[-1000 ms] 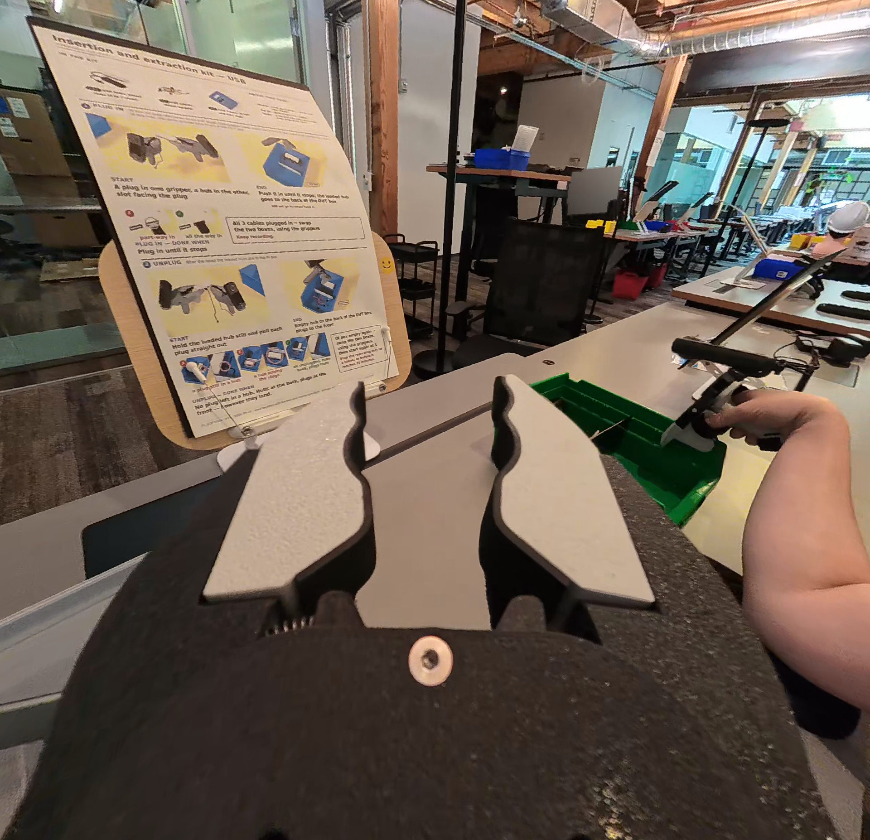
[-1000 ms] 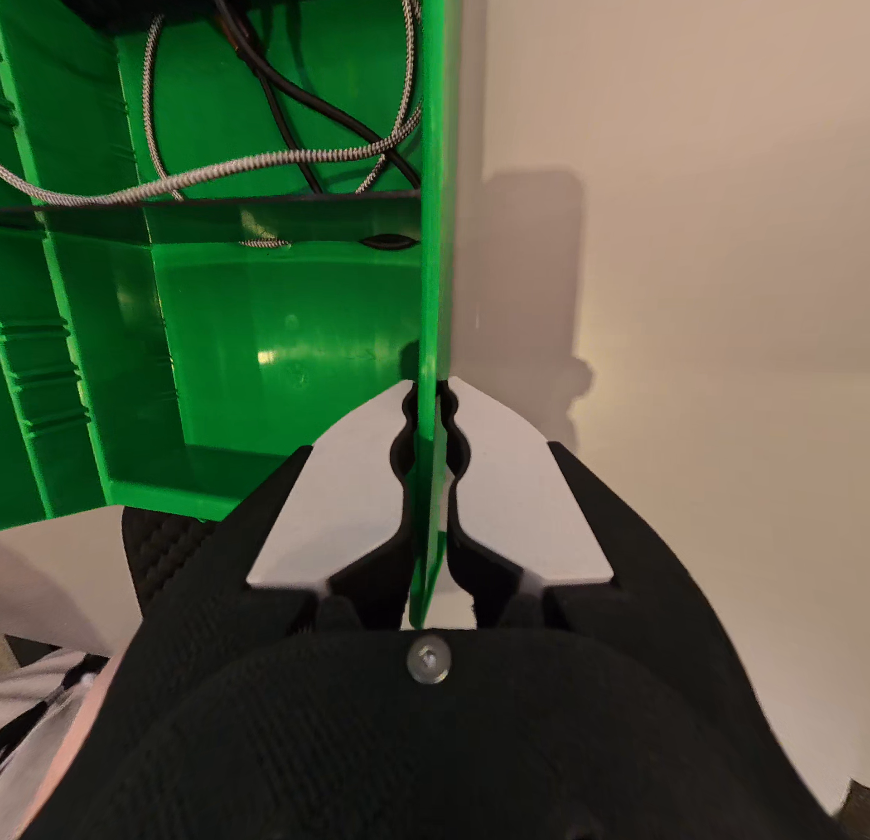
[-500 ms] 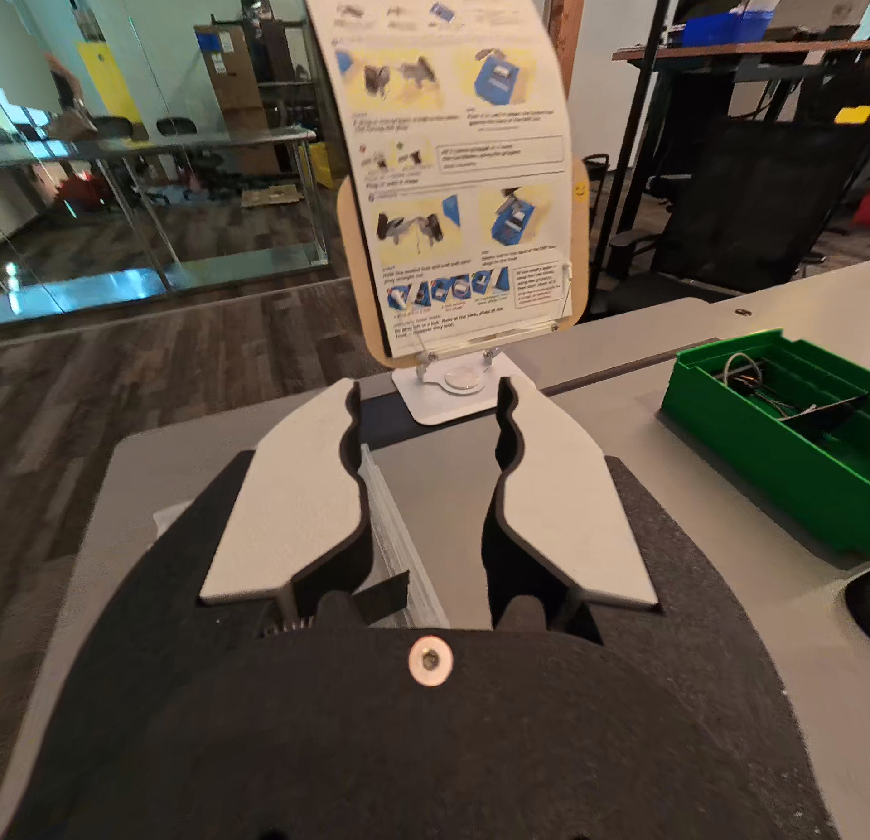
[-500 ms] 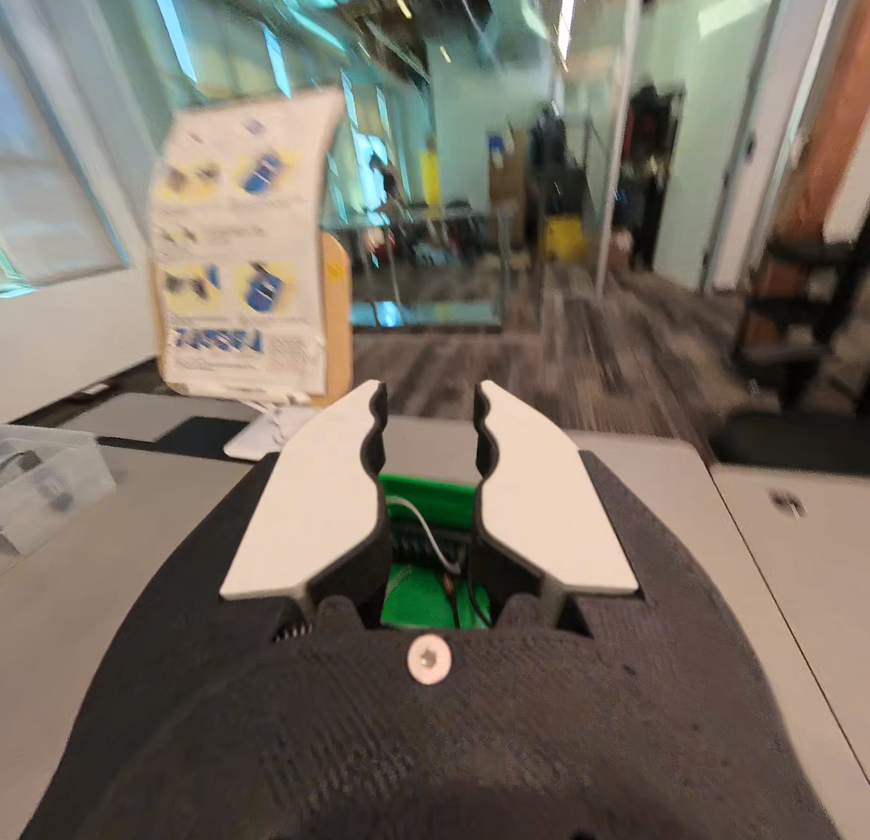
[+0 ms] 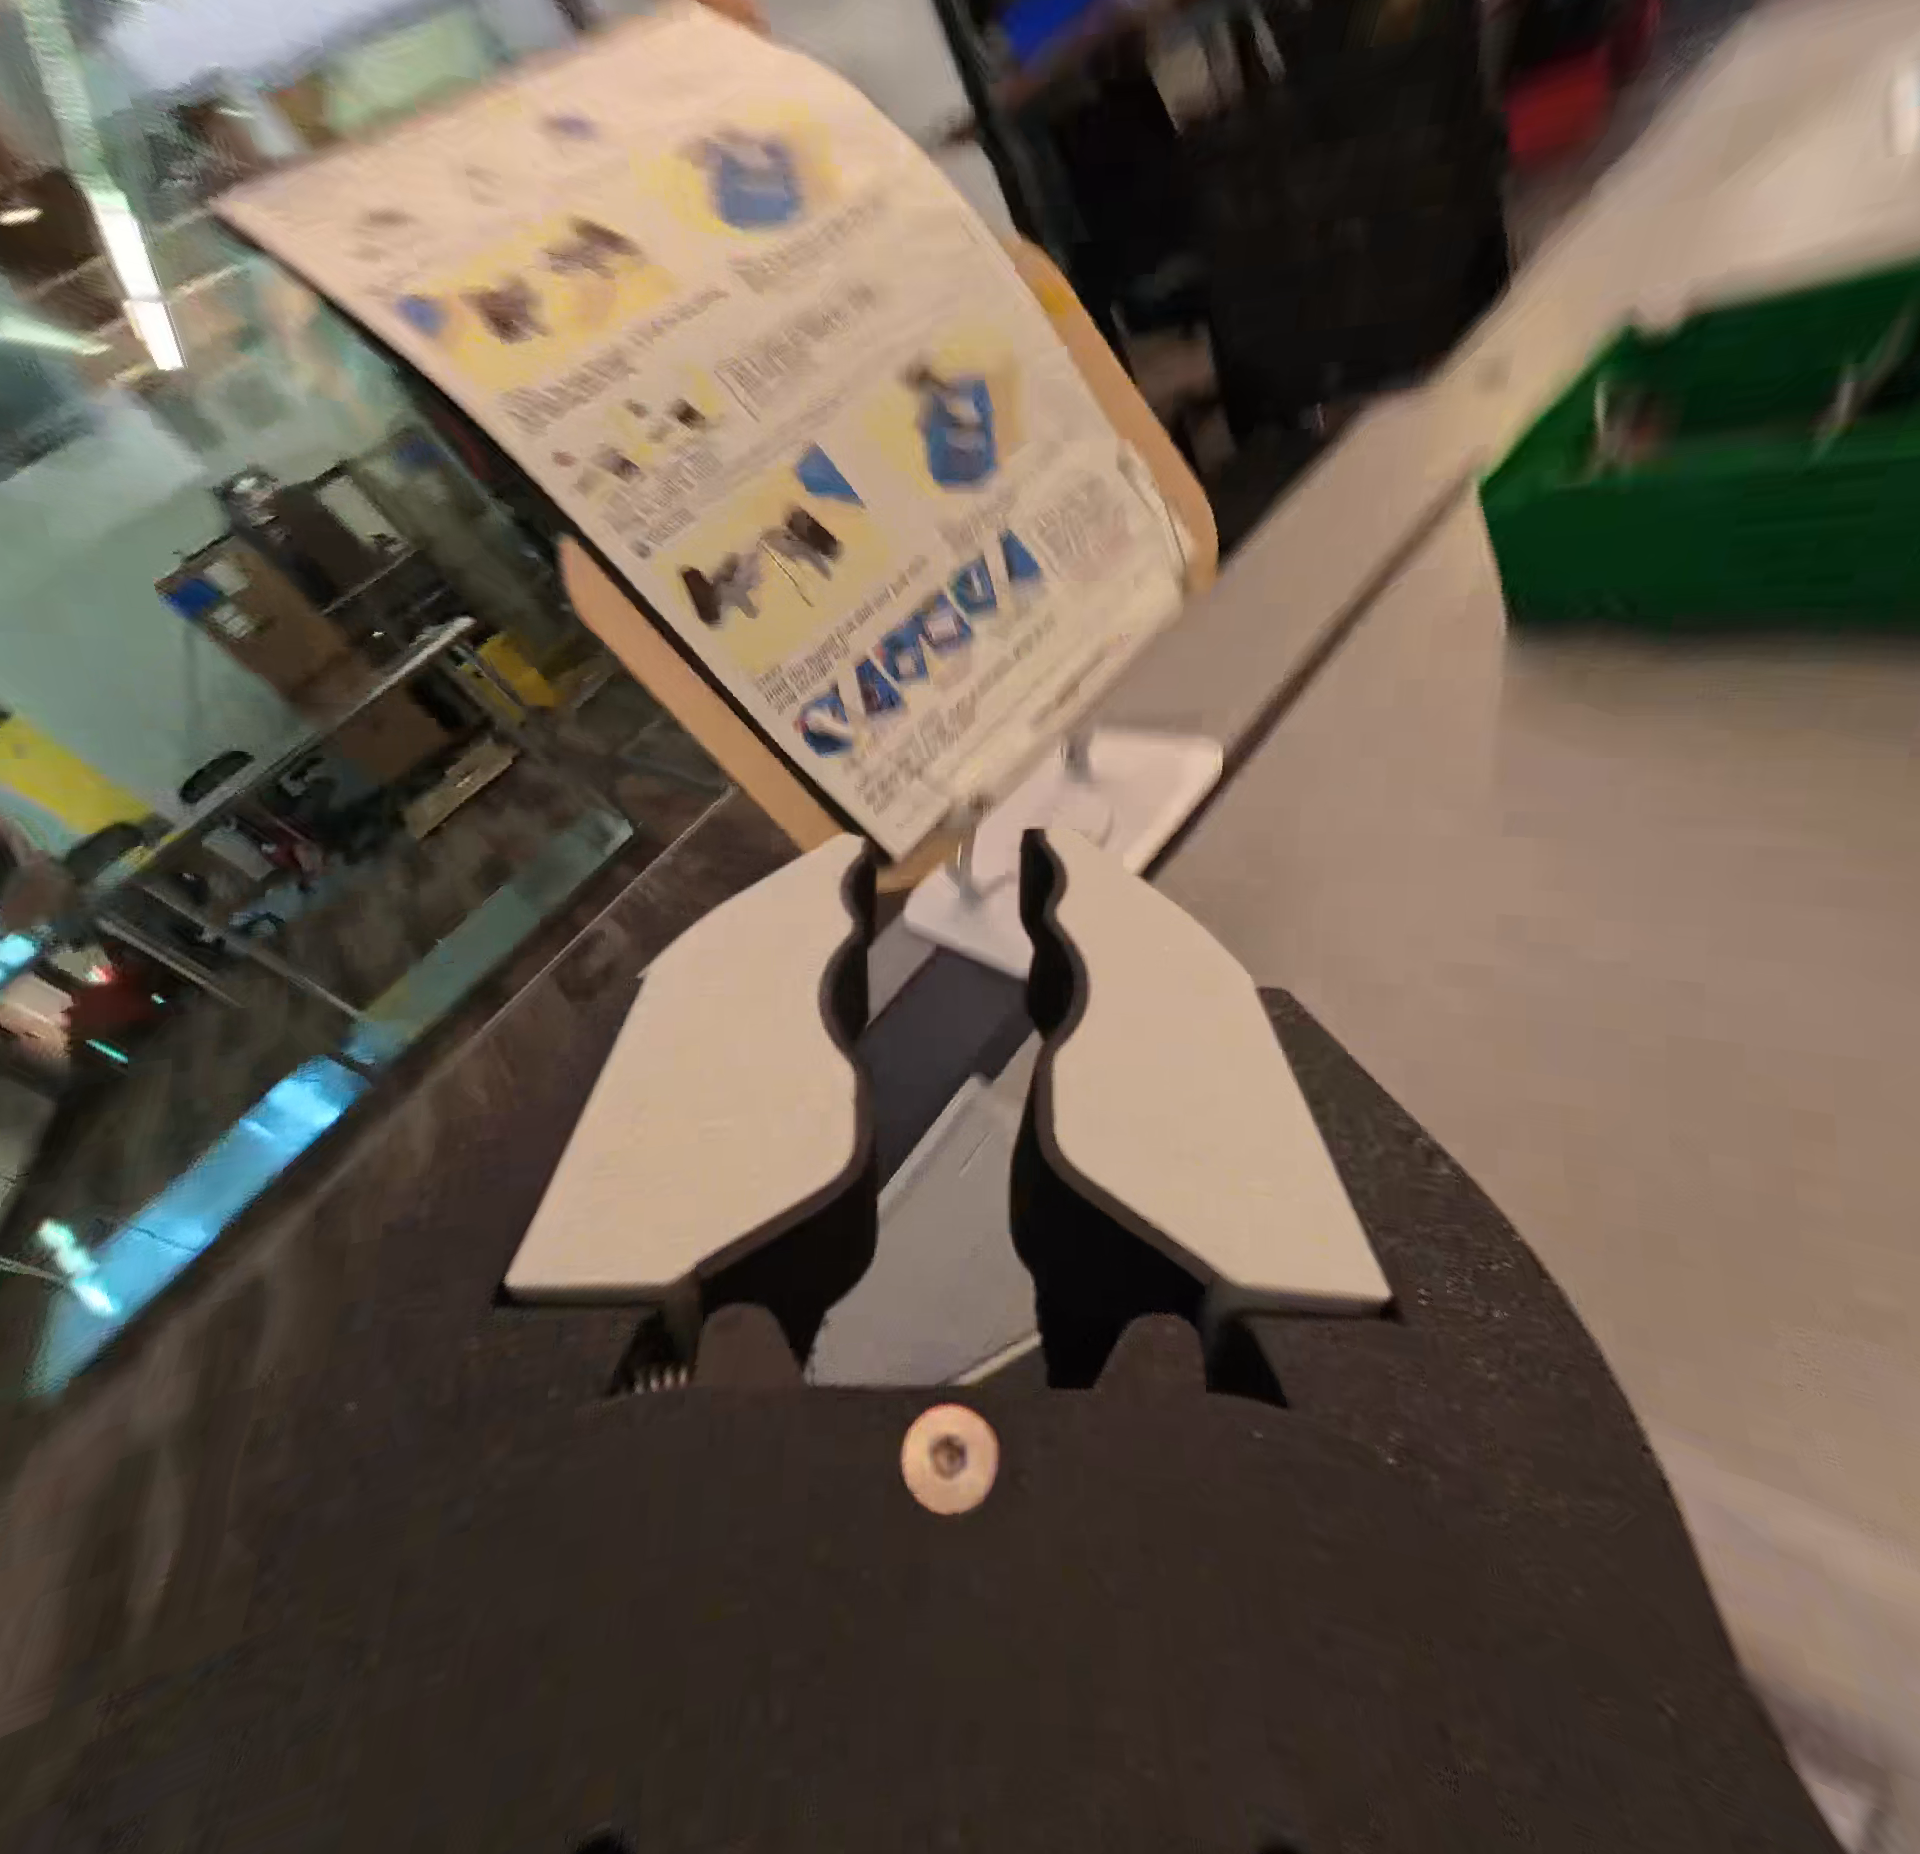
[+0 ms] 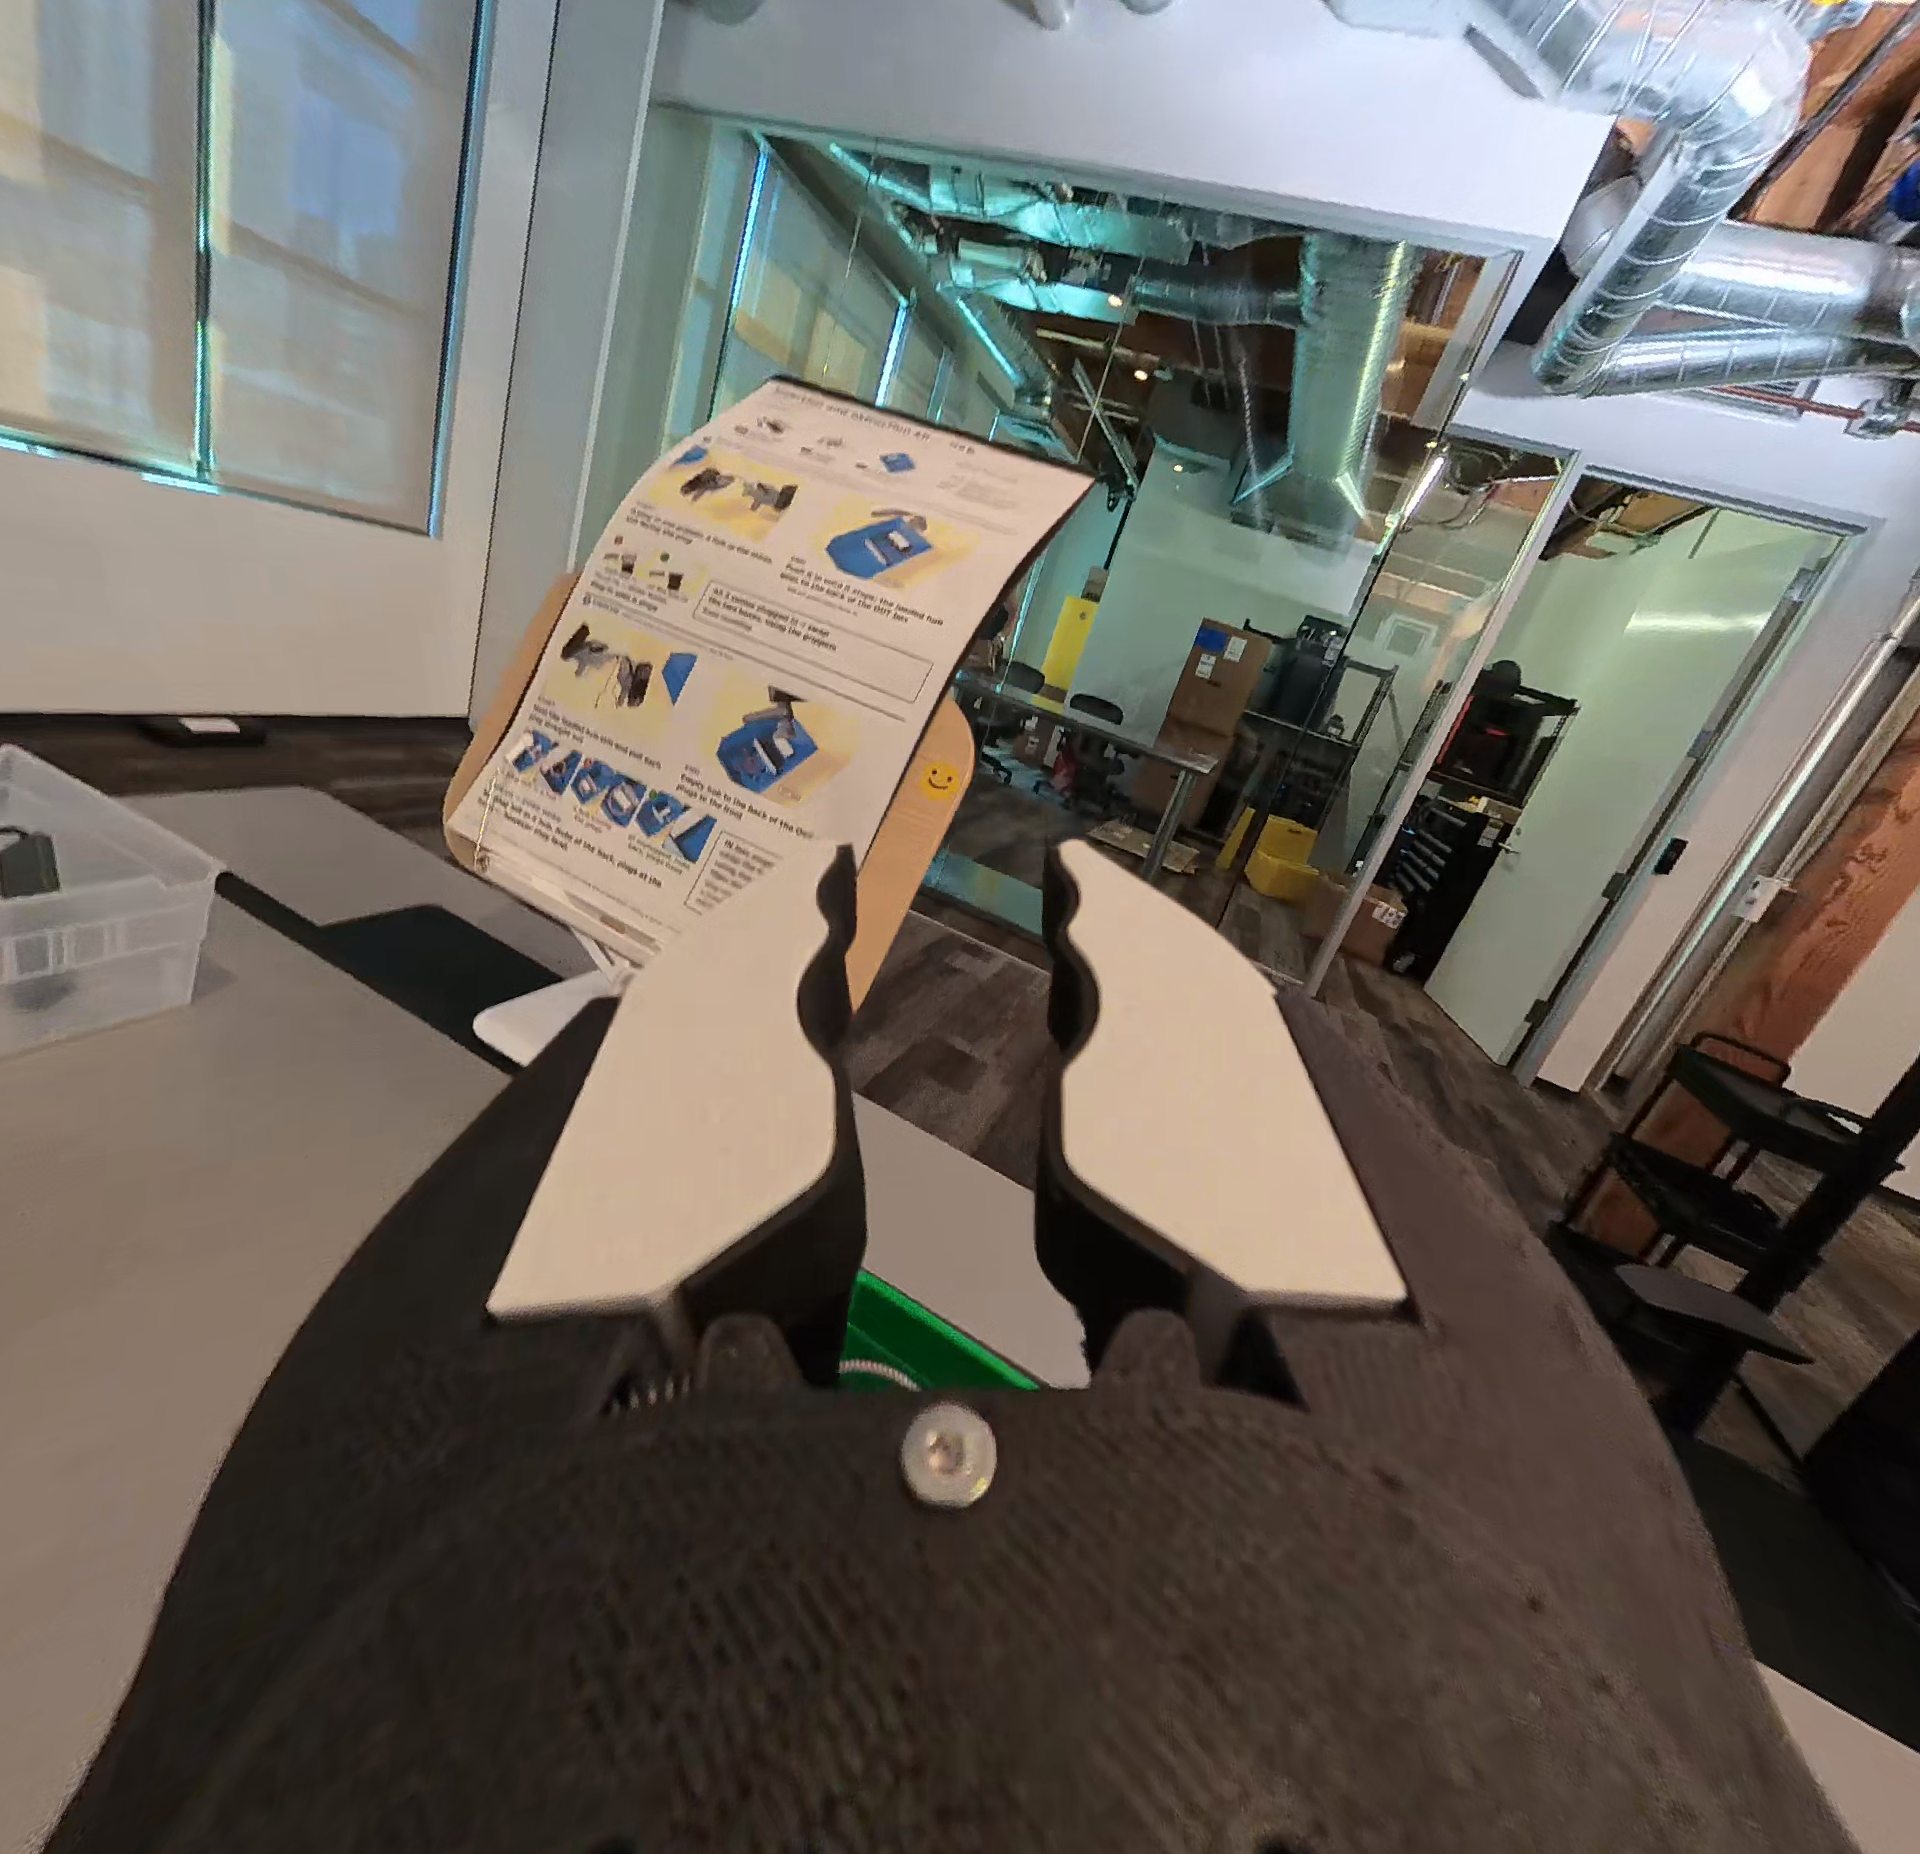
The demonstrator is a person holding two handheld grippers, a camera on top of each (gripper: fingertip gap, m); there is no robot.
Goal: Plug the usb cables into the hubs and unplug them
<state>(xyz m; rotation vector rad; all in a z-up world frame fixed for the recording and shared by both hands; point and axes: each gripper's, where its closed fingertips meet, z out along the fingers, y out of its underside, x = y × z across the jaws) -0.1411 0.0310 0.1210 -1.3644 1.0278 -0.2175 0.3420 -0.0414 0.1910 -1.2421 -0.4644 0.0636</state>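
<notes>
Both claws are spread and empty: the left claw (image 5: 943,859) and right claw (image 6: 948,869) hang above the desk (image 5: 1558,973). Beyond each stands the instruction sheet (image 6: 769,682). Right of that sheet, the left view alone shows the green bin's (image 5: 1704,516) cables; only the right view shows a clear box (image 6: 94,921) to its left.

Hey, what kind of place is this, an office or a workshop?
Most likely an open-plan office or lab: glass-walled rooms, exposed ceiling ducts, and a grey desk with a propped instruction sheet and a green bin.
</notes>
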